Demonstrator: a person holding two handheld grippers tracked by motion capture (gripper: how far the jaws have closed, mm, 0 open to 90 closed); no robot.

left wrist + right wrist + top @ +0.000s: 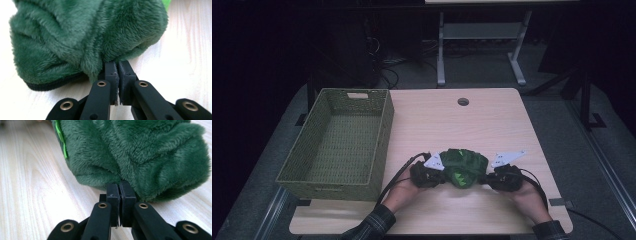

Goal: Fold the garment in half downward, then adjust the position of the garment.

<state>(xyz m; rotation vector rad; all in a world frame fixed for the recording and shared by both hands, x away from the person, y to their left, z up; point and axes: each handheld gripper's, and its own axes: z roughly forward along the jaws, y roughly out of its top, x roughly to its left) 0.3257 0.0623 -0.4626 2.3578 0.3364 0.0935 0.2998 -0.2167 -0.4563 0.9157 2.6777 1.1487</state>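
item: dark green plush fleece garment (463,167), near bench (492,125) front edge | handling: I judge light, floppy, grippy; pinch opposite hems | left gripper (435,176) and right gripper (491,179) jaws pinching its fabric

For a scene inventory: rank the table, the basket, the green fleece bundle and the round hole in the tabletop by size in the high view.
1. table
2. basket
3. green fleece bundle, pinched from each side by the left gripper and right gripper
4. round hole
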